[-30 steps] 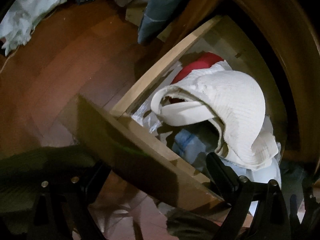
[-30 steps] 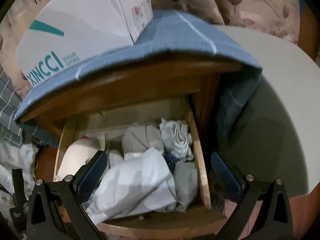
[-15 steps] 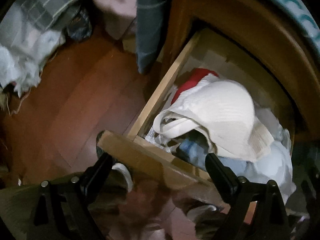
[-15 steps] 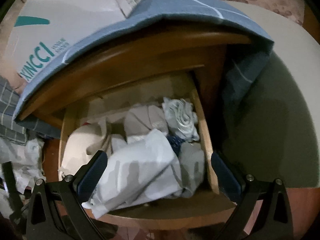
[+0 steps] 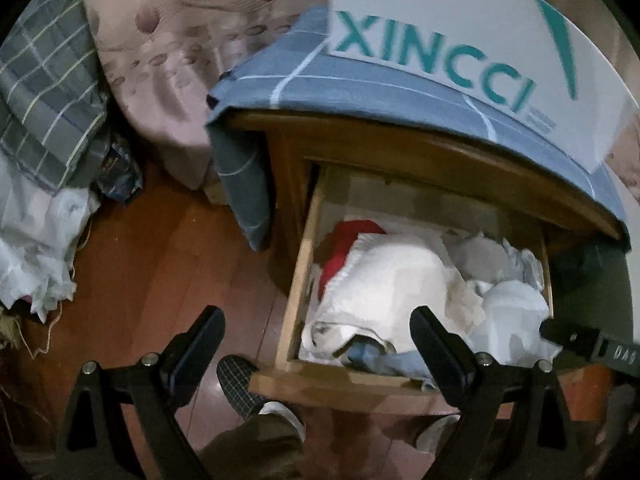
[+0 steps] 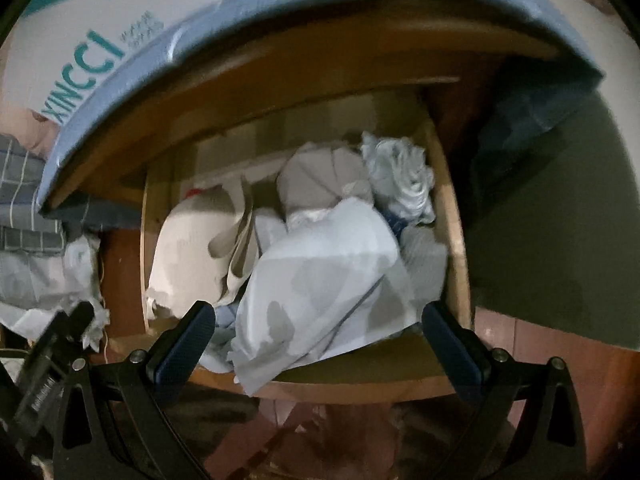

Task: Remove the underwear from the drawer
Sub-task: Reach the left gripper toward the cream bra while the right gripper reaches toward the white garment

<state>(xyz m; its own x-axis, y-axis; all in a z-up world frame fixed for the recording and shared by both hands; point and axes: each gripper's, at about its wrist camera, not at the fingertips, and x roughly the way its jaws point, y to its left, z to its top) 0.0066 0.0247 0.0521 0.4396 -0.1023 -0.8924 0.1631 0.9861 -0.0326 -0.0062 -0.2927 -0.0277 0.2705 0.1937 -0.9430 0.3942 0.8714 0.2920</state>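
The wooden drawer (image 5: 298, 280) (image 6: 452, 216) of a nightstand stands pulled out and is packed with underwear. A cream ribbed piece (image 5: 384, 284) (image 6: 192, 248) lies at its left over a red one (image 5: 340, 248). A pale blue-white piece (image 6: 320, 280) fills the front middle, with a grey bundle (image 6: 324, 180) and a white crumpled one (image 6: 400, 176) behind it. My left gripper (image 5: 316, 336) is open above the drawer's front left corner, holding nothing. My right gripper (image 6: 320, 332) is open just above the pale piece at the drawer's front edge, apart from it.
A blue checked cloth (image 5: 360, 84) covers the nightstand top under a white XINCCI box (image 5: 460, 40). Bedding and a pillow (image 5: 160, 60) pile up at the left on the wooden floor (image 5: 160, 264). A person's shoe (image 5: 240, 380) and trouser leg are under the left gripper.
Both grippers have pulled back and tilted up, so the whole drawer and nightstand top show now. The right gripper has come nearer the drawer front. Neither has taken hold of anything.
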